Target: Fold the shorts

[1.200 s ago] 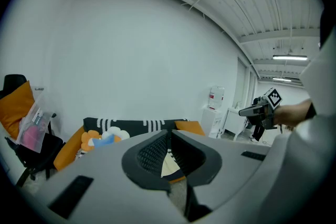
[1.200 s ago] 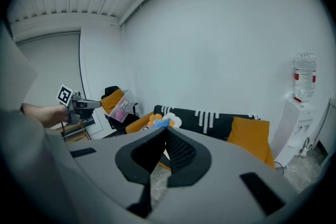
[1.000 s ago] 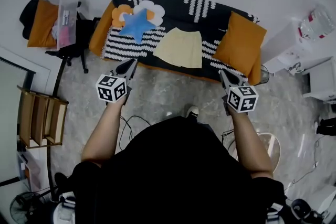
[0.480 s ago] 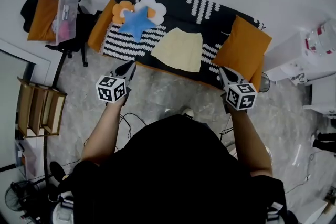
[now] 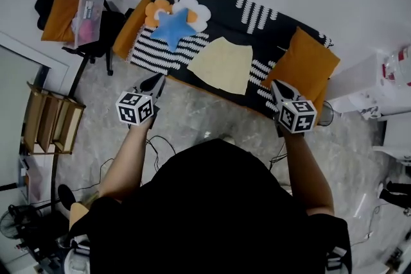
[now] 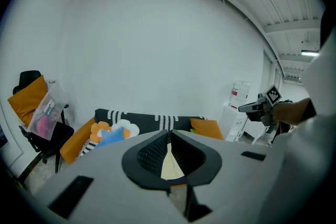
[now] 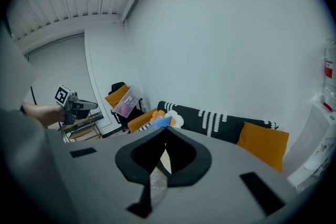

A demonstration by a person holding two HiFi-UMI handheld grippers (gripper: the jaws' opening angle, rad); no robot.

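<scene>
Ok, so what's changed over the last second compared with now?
Both grippers have come closer to the sofa: in the head view the right gripper now sits right beside the orange cushion, and the left gripper nears the sofa's front edge. Nothing was taken hold of or let go. Both stay shut and empty; the shorts still lie flat, untouched.

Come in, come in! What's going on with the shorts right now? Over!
Left hand-held gripper shut, empty. Right hand-held gripper shut, empty. Shorts spread flat on sofa, untouched. Star cushion beside them, nothing on top. Over.

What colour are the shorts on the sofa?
The shorts are pale yellow; head view shows it best.
</scene>
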